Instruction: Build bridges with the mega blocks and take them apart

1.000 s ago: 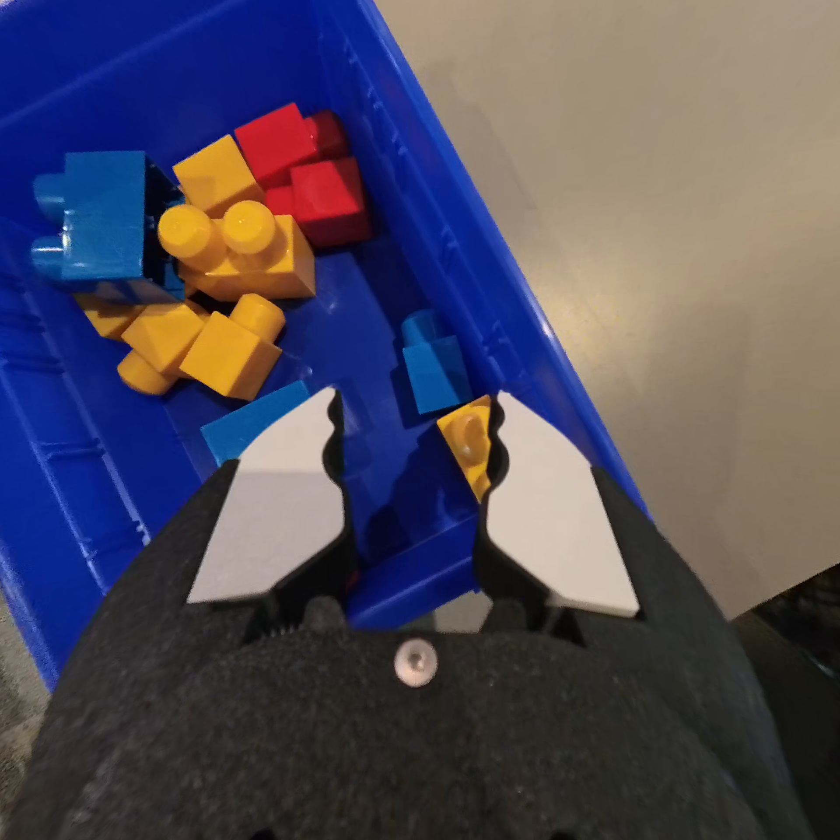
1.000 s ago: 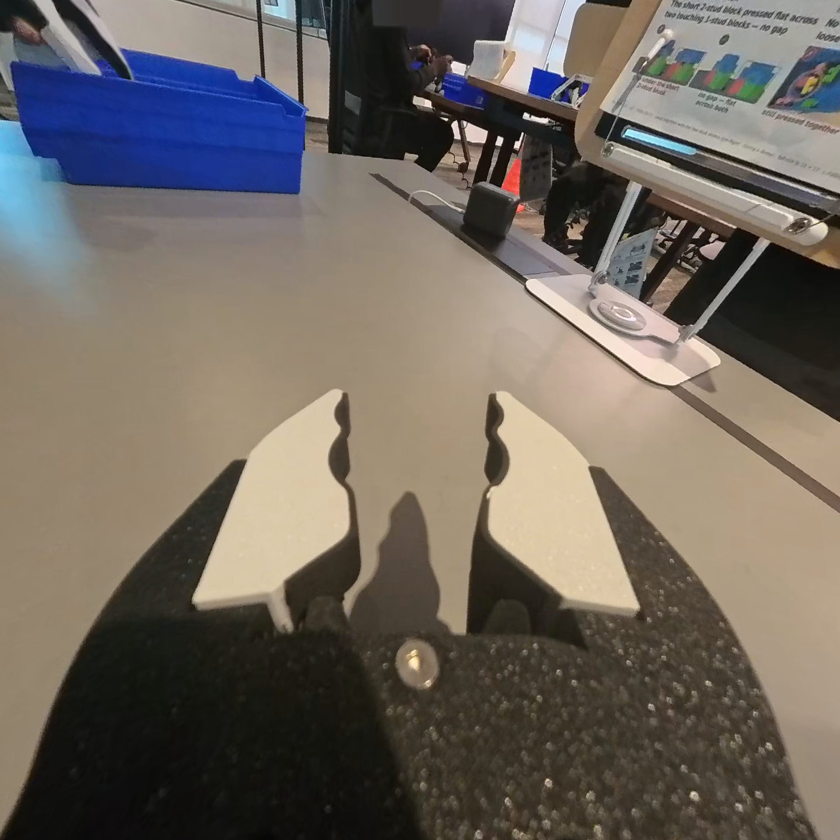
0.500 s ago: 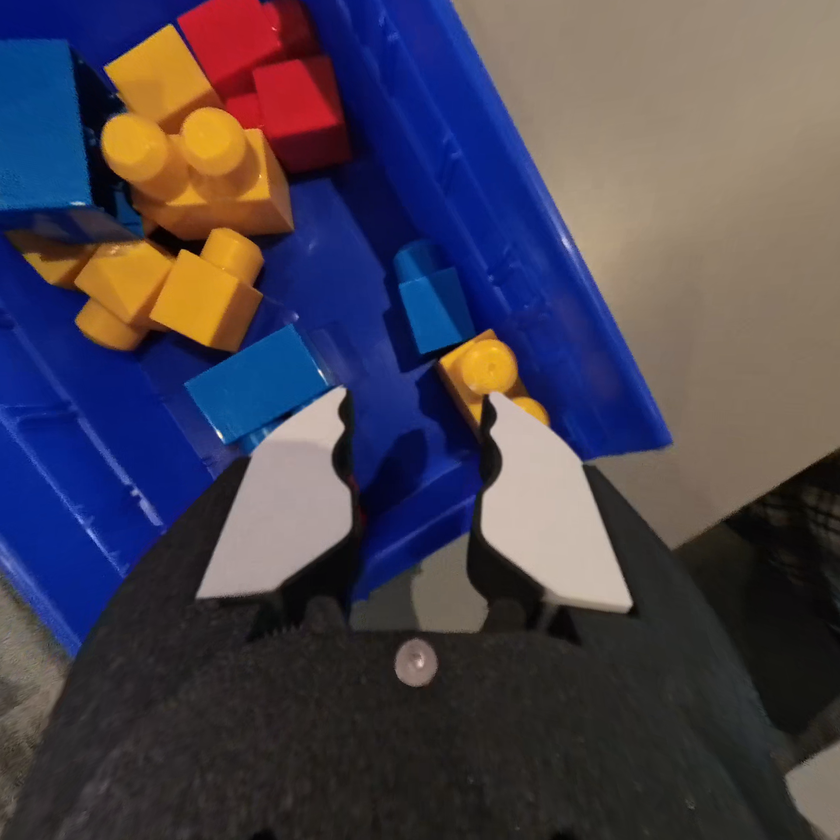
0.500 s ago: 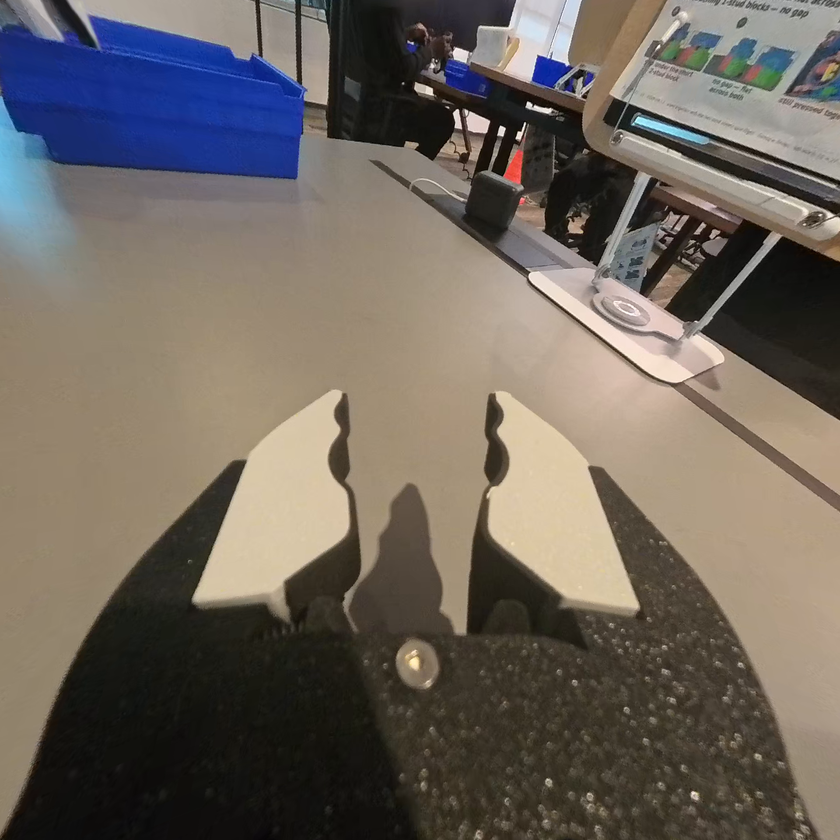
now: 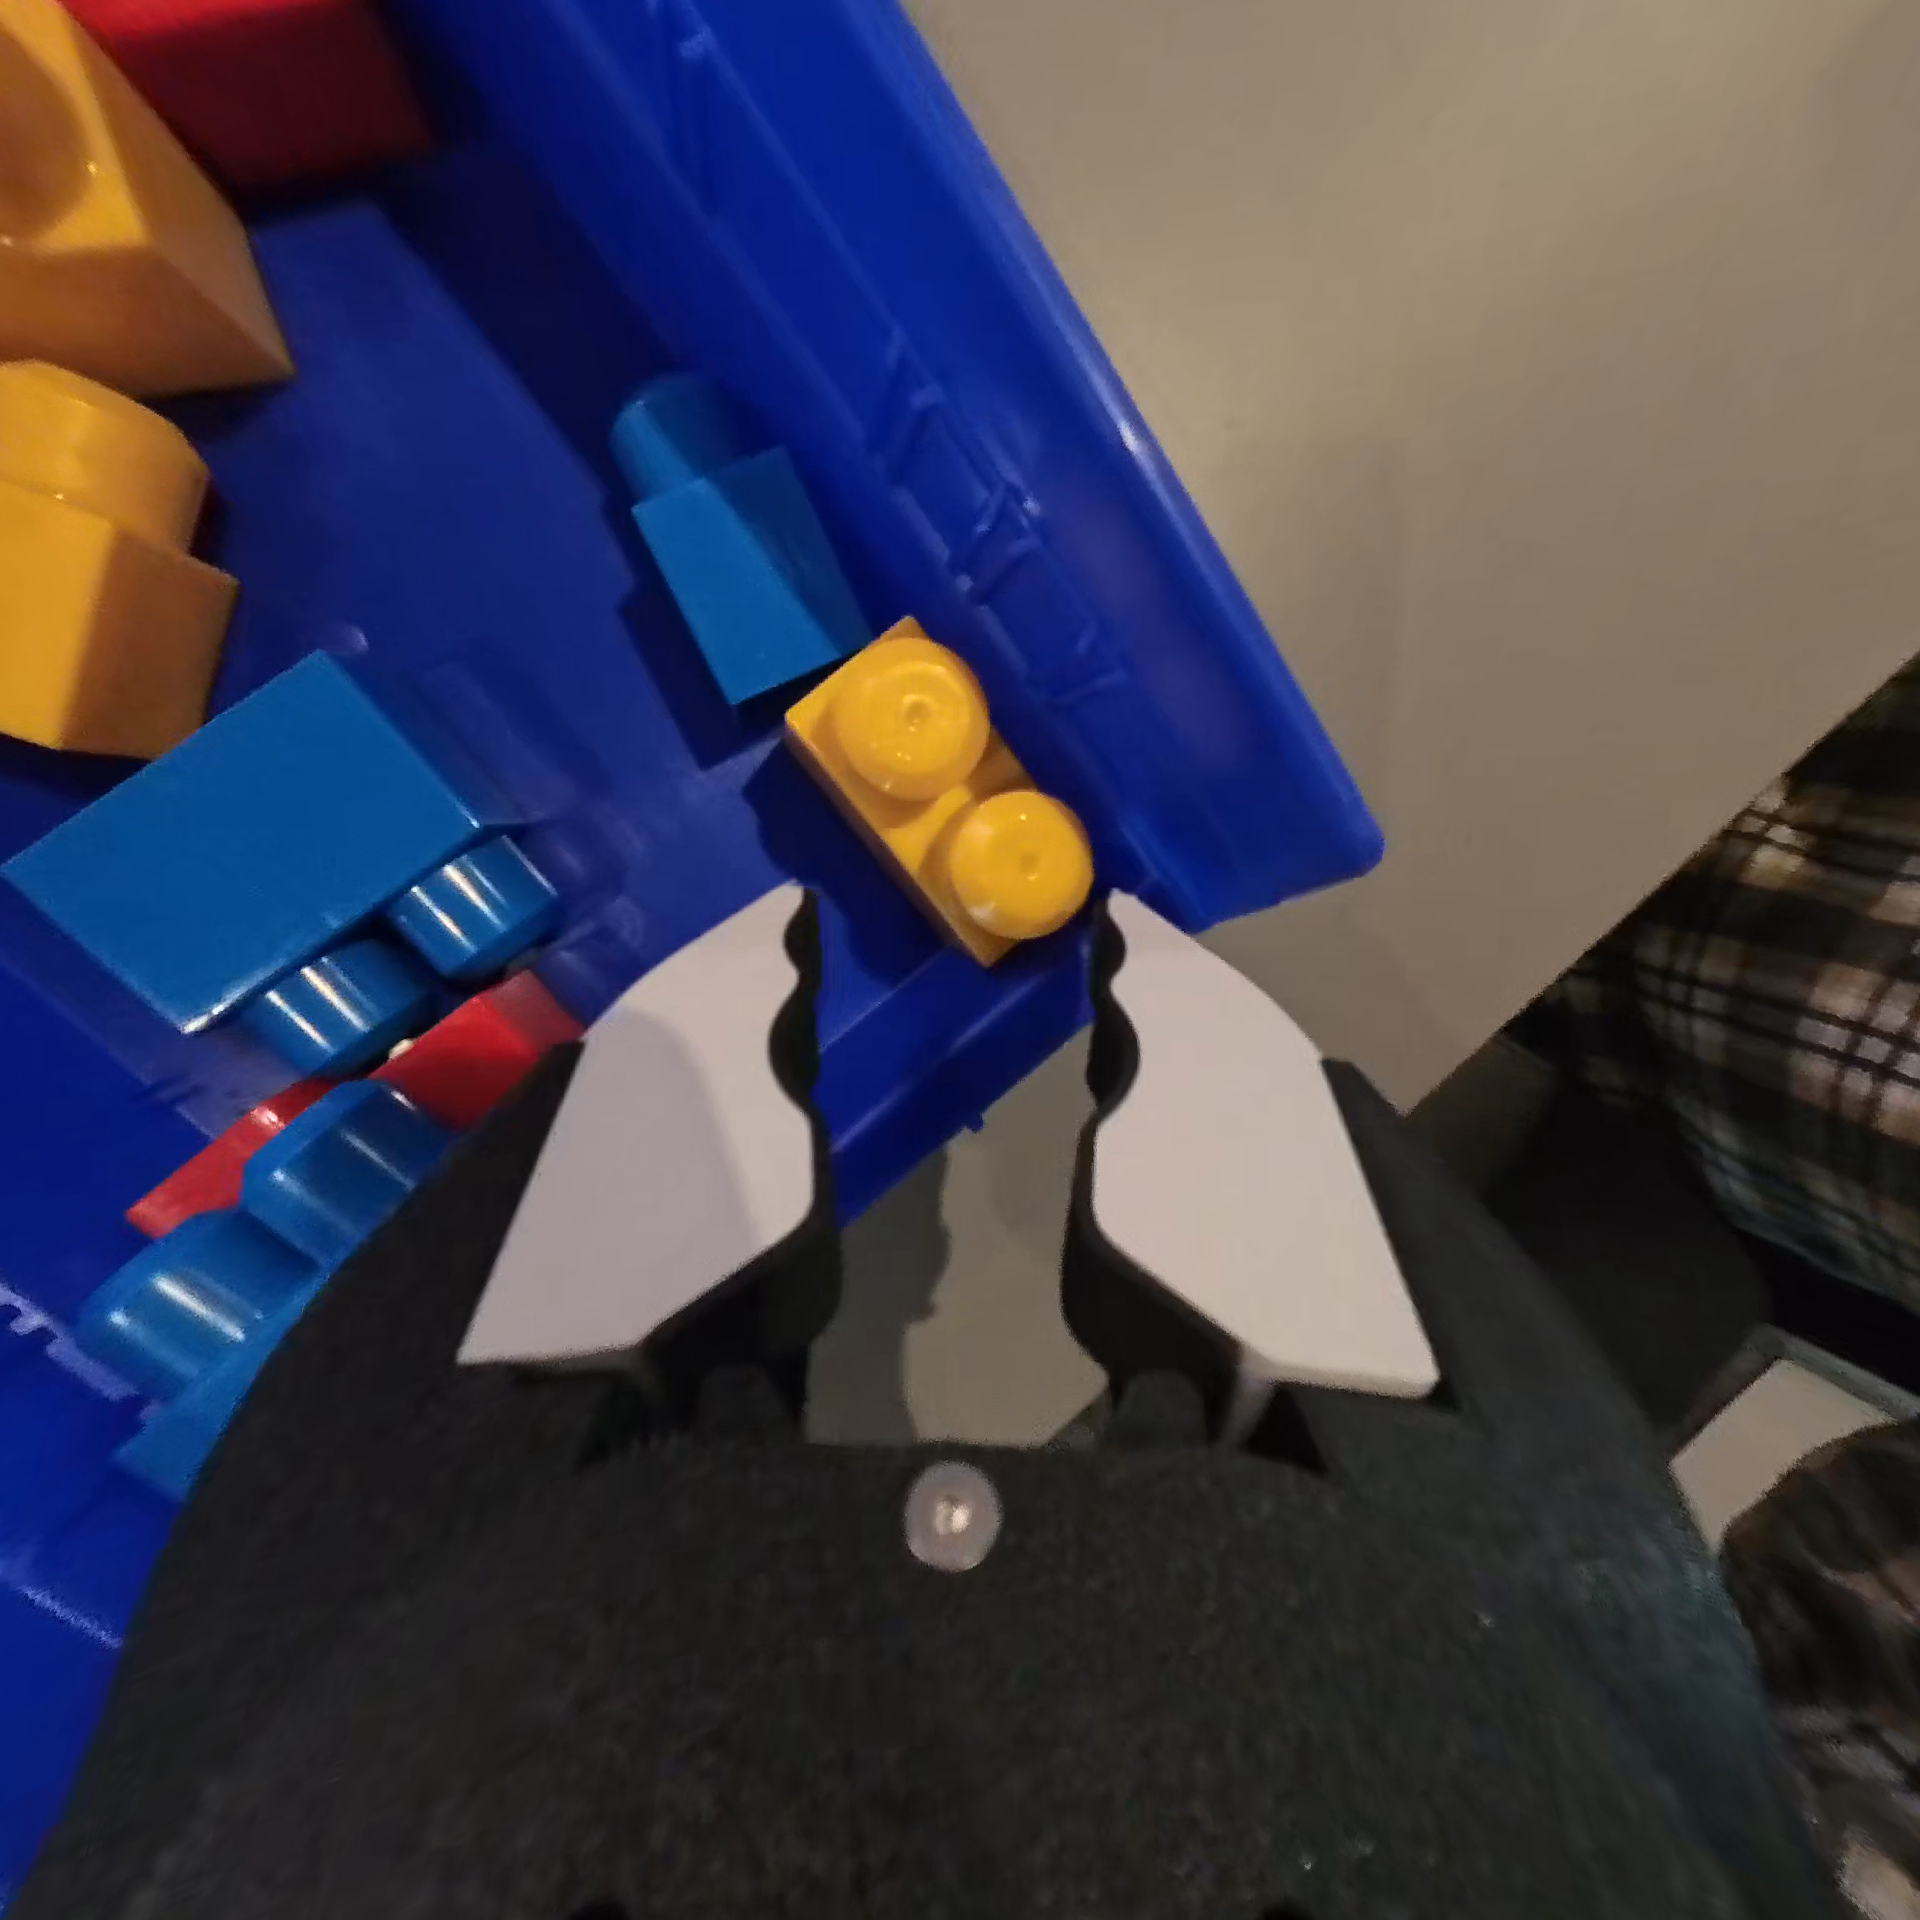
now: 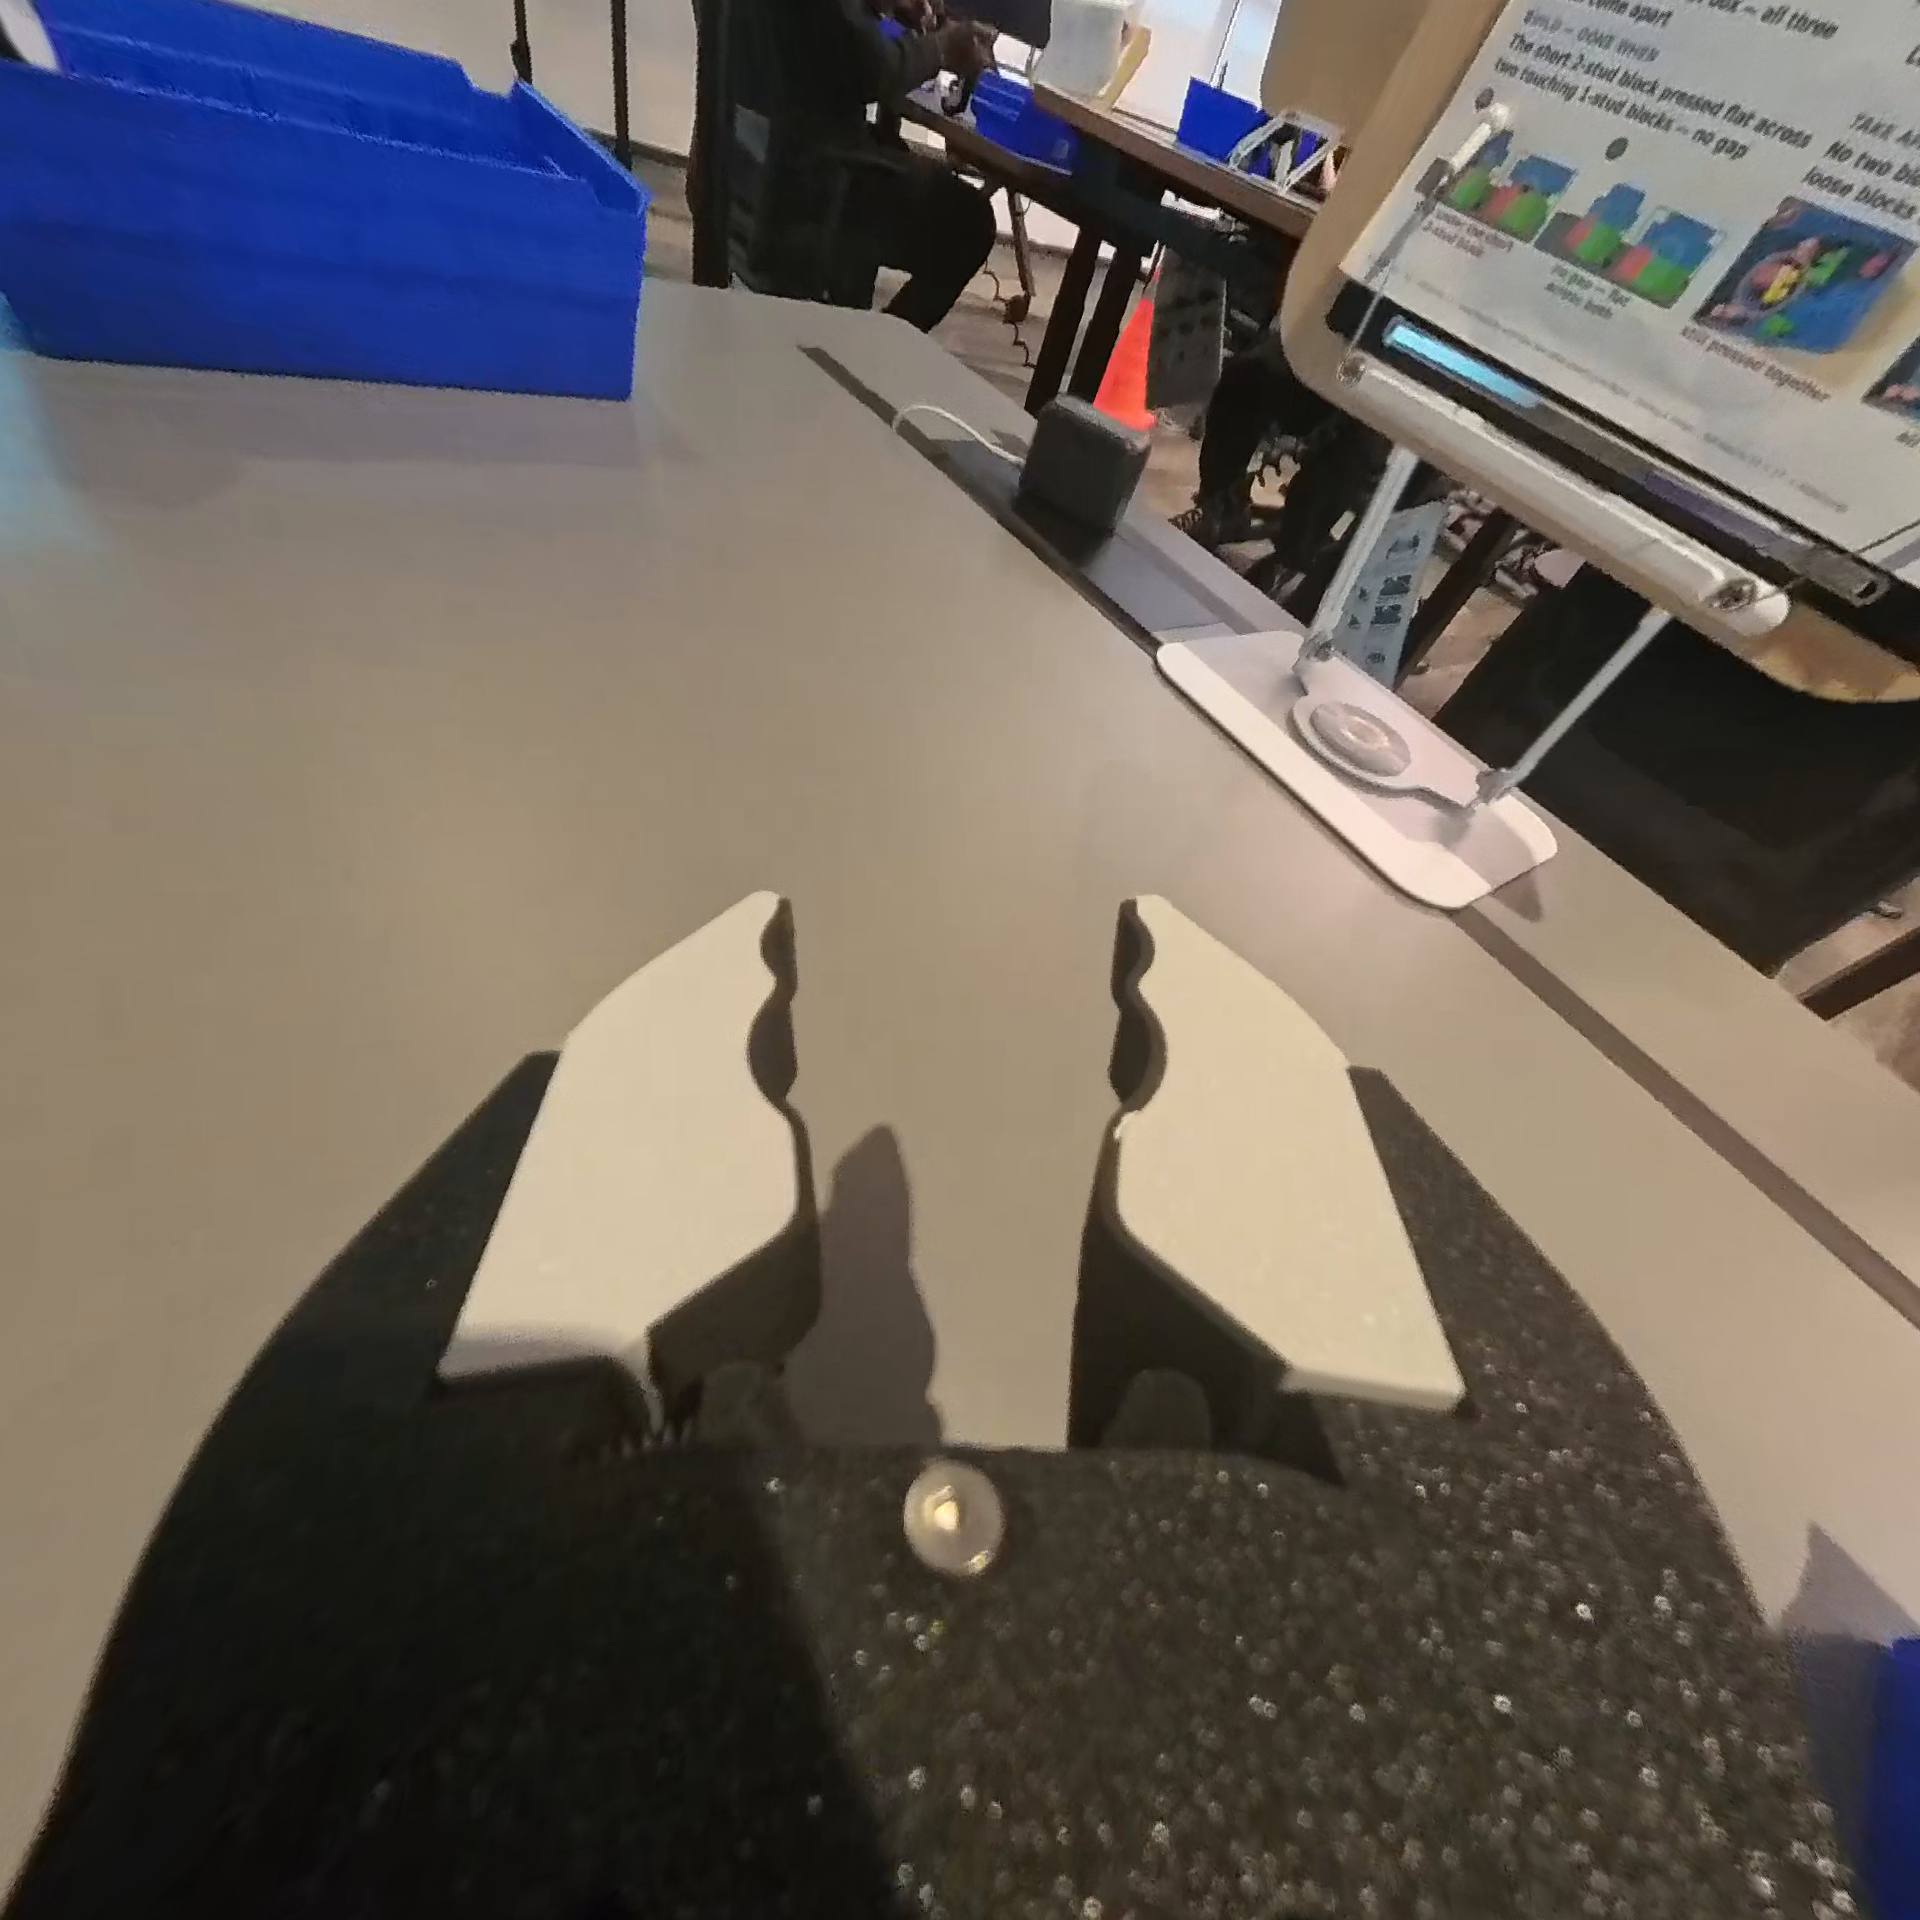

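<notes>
Reaching into the blue plastic bin (image 5: 1049,436), the left gripper (image 5: 951,935) hangs spread just short of the yellow 2-stud plastic block (image 5: 935,790) in the bin's corner; straddle its long sides (wall close); right gripper (image 6: 951,925) spread, empty over the grey table (image 6: 520,727); propped instruction sheet (image 6: 1683,239) bears print.

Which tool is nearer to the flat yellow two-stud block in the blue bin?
Left. The left tool hovers open just short of the yellow two-stud block in the blue bin; the right tool, also open, sits over bare table, far from it.
</notes>
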`<state>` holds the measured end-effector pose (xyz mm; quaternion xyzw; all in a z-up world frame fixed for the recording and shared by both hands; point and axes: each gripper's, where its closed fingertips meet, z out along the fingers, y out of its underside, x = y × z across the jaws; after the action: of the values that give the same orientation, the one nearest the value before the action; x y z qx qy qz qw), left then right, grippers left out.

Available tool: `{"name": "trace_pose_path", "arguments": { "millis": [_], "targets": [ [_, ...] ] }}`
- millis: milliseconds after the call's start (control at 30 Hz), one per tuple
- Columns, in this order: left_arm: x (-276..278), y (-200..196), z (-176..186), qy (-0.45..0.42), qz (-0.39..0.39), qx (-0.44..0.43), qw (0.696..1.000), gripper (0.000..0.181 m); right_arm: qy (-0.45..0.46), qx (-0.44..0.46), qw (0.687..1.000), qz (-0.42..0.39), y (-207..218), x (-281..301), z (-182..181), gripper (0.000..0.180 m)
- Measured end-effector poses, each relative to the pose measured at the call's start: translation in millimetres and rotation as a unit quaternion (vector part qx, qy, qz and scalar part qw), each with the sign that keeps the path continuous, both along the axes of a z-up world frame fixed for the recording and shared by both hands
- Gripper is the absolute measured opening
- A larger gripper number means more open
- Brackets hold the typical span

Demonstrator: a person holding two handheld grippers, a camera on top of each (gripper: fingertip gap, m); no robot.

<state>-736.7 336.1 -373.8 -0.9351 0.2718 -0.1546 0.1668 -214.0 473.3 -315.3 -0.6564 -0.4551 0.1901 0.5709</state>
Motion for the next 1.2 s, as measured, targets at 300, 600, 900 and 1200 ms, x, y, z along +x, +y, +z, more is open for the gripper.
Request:
{"name": "trace_pose_path", "arguments": {
  "millis": [300, 600, 900, 1200],
  "targets": [
    [-31, 44, 4, 0.094, 0.049, 0.092, 0.99, 0.055, -0.01, 0.014, 1.0, -0.004, -1, -16, 14, 0.058],
    [-73, 67, 63, 0.081, 0.115, 0.202, 0.969, 0.045, -0.041, 0.019, 0.999, 0.005, -3, -32, 17, 0.059],
    [-86, 28, 43, 0.09, 0.112, 0.126, 0.982, 0.045, -0.04, 0.004, 0.999, 0.004, -3, -37, 7, 0.059],
    [-115, -10, 39, 0.155, 0.139, 0.084, 0.974, 0.046, -0.042, -0.006, 0.999, 0.006, -2, -37, -4, 0.06]
  ]
}}
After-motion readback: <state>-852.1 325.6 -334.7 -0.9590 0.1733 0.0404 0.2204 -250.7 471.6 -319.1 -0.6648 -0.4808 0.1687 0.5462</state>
